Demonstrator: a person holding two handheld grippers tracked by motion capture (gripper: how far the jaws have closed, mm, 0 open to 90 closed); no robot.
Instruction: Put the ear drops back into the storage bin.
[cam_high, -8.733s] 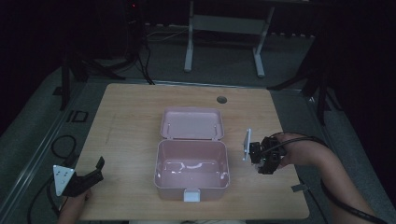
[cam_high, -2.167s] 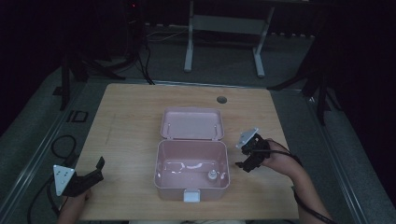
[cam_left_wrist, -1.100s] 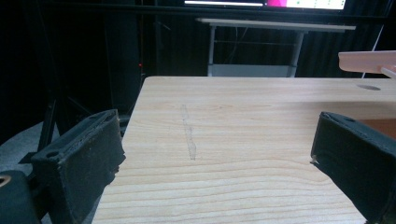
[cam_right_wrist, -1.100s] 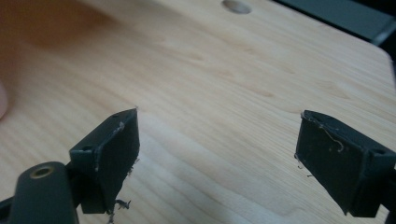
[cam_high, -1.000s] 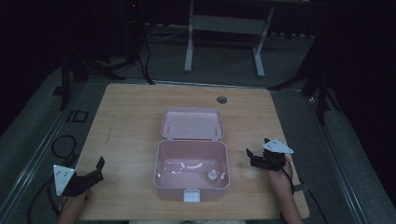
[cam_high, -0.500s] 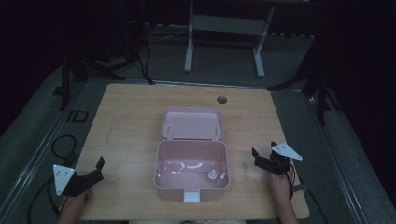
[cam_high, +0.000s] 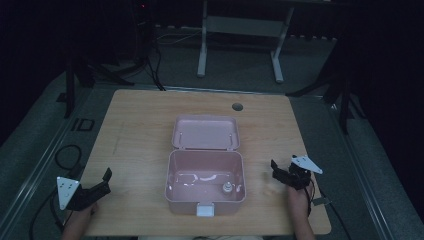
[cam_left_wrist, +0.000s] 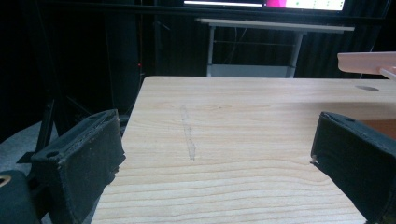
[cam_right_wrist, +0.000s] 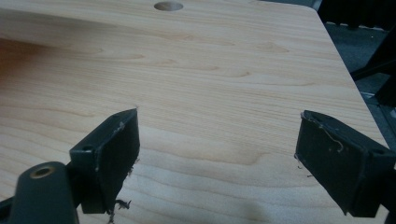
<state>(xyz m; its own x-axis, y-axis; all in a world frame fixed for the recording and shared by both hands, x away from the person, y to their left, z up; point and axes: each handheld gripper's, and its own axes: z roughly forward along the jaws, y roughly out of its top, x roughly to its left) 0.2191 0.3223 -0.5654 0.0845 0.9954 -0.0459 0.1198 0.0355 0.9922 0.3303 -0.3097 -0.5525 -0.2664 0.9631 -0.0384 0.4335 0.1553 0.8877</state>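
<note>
1. A pink box (cam_high: 205, 184) sits in the middle of the tabletop (cam_high: 140, 130), close to the near edge, with its lid (cam_high: 205, 132) swung open and lying back toward the far edge.
2. Inside the box, near its right near corner, stands a small pale object (cam_high: 226, 188); what it is cannot be told. A pale curved streak (cam_high: 200, 176) lies on the box floor.
3. The left tool (cam_high: 102, 182) rests at the tabletop's near left corner, jaws spread wide apart and holding nothing, well apart from the box.
4. The right tool (cam_high: 277, 170) hovers near the right edge, jaws released and empty, just right of the box.
5. A round hole (cam_high: 237, 106) marks the tabletop near its far edge.
</note>
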